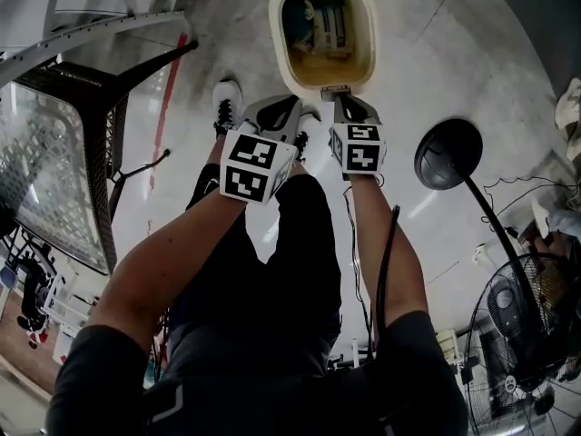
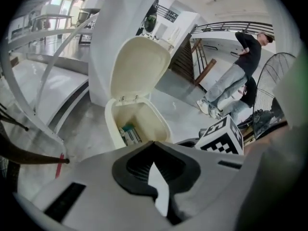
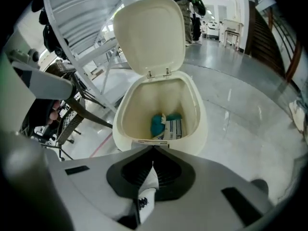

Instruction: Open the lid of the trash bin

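Bin: cream plastic trash bin (image 1: 275, 27) on grey floor (image 1: 427, 53), just ahead of both grippers.
Lid: cream hinged lid (image 3: 149, 32) stands upright, open.
Left hand-held gripper (image 1: 289, 107): jaws together, empty.
Right hand-held gripper (image 1: 348, 98): jaws together, empty, at bin's front rim.

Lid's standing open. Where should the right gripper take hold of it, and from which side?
Best take the lid by its free top edge, coming from the front, over the mouth of the bin. It stands upright on hinges at the back rim, so that thin edge is bare and easy to pinch. The right gripper is shut; open it first.
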Demonstrator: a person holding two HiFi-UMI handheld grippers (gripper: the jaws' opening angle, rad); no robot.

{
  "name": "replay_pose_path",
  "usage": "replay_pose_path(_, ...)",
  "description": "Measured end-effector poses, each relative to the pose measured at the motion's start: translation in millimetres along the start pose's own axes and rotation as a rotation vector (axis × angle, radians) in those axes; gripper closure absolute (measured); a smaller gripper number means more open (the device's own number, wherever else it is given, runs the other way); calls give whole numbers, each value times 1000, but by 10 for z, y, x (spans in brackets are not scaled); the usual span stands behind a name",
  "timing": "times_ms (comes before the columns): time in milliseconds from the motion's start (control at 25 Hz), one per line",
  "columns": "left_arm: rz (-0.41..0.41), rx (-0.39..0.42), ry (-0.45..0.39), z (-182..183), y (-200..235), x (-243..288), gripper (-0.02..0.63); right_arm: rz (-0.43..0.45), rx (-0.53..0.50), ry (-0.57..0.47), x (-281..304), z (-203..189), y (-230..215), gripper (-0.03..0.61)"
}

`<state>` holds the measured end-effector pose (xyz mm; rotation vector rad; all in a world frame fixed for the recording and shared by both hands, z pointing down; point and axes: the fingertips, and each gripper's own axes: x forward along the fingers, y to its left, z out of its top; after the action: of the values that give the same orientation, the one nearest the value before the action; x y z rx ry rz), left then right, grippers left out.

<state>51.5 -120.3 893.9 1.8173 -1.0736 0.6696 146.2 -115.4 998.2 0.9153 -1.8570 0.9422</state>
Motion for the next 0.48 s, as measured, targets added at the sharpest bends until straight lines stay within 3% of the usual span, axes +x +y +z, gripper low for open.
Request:
replay_pose_path(120, -2, 38, 13, 13, -10, -67, 604, 8, 70, -15, -24, 14, 9, 552)
replay_pose_path(240, -4, 76, 1, 104, -44, -192, 604, -26, 54, 4, -102, 51, -19, 552)
replay_pose_path(360, -12, 139, -10, 232, -83, -335, 604, -66, 79, -52, -344, 270, -100, 552)
replay_pose_path(480, -24, 99, -26, 393, -114, -555, 604, -82, 90, -101, -688, 464, -69, 551)
